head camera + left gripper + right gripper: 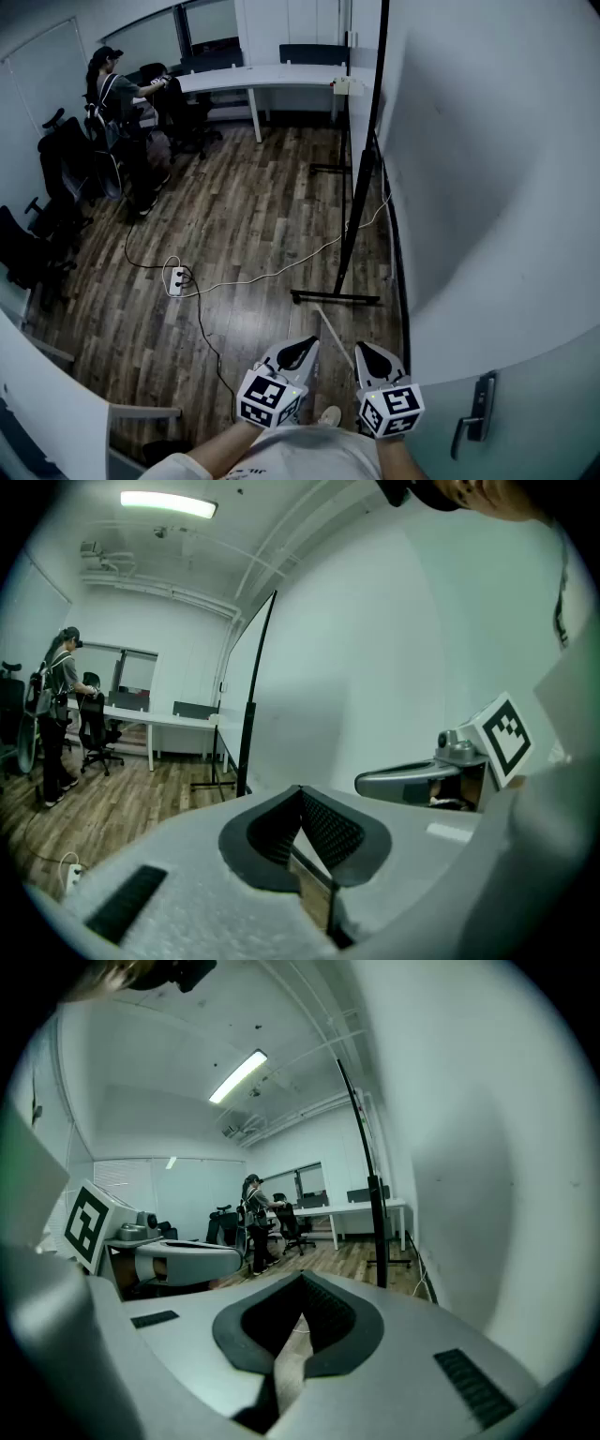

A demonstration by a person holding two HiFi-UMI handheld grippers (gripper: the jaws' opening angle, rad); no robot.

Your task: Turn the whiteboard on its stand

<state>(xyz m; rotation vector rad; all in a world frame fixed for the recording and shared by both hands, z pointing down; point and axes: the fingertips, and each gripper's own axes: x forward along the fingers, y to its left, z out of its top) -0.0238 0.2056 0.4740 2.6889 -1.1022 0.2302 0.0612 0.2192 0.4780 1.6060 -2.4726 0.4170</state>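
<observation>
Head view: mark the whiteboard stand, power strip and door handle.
whiteboard stand [359, 187], head view, black upright pole.
power strip [177, 278], head view, middle of white body.
door handle [482, 398], head view, vertical plate.

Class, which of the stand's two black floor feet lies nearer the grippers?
The near foot, just ahead of the left gripper; the far foot lies toward the white desk.
</observation>
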